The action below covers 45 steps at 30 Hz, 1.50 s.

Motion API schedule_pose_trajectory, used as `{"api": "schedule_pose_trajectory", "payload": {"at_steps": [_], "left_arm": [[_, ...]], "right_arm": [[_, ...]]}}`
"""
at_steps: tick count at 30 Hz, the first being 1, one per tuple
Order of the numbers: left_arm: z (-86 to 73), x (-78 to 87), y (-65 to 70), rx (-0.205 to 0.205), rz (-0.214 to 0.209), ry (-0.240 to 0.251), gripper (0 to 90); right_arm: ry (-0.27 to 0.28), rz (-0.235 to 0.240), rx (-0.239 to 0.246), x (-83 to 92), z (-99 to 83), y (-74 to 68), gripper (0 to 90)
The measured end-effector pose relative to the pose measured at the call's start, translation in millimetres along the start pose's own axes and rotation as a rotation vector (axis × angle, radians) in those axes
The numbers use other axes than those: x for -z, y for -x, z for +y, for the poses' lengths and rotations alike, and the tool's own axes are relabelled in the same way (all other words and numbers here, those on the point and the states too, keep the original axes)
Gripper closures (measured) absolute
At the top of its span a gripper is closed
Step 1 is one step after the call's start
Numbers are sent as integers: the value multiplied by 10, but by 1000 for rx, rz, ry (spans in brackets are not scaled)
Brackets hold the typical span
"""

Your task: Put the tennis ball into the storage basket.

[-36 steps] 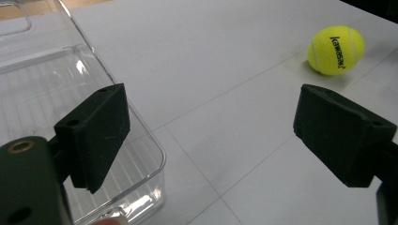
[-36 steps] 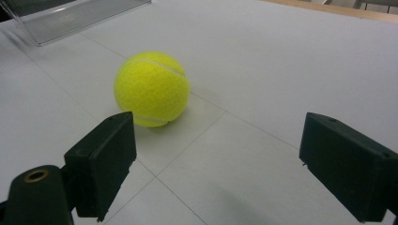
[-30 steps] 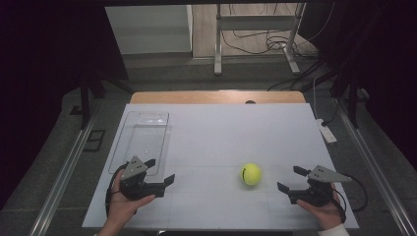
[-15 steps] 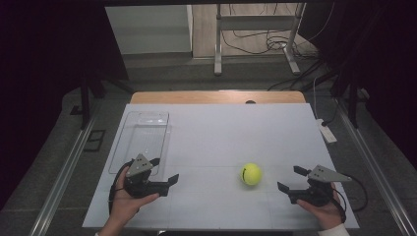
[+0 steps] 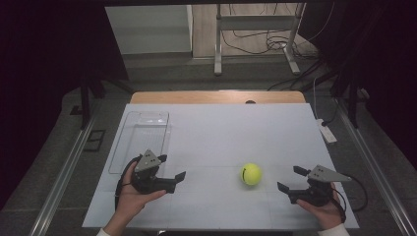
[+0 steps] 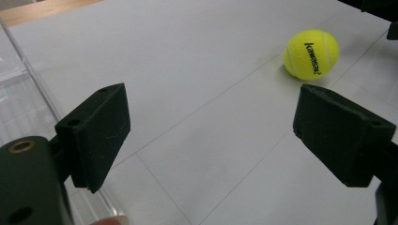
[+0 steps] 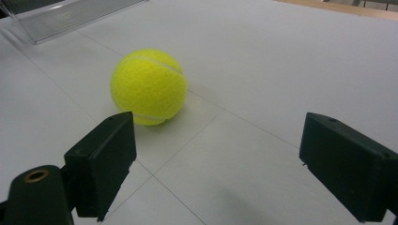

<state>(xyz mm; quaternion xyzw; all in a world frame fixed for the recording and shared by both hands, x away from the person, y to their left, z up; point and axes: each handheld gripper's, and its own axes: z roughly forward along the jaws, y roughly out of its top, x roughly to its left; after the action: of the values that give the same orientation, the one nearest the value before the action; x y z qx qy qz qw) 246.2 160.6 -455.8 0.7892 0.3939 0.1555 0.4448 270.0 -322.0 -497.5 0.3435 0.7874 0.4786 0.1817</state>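
The tennis ball [image 5: 251,173] is judged light, springy and easily rolled. It should be pinched across its middle. The jaws of both the left gripper [image 5: 172,171] and the right gripper [image 5: 290,178] are spread, with nothing held.

Yellow tennis ball on the white table

The tennis ball [image 5: 251,173] lay alone on the white table top [image 5: 226,132], right of centre and toward the near edge, touching nothing else. It was bright yellow and fuzzy, with pale curved seams and dark printed lettering on one side, resting beside a thin seam line in the surface.
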Motion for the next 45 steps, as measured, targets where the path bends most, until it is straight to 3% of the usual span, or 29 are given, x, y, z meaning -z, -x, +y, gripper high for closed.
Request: {"api": "schedule_pose_trajectory", "payload": {"at_steps": [45], "left_arm": [[378, -402, 205, -77, -118, -72, 125]], "right_arm": [[-20, -1, 10, -21, -26, 3, 122]]}}
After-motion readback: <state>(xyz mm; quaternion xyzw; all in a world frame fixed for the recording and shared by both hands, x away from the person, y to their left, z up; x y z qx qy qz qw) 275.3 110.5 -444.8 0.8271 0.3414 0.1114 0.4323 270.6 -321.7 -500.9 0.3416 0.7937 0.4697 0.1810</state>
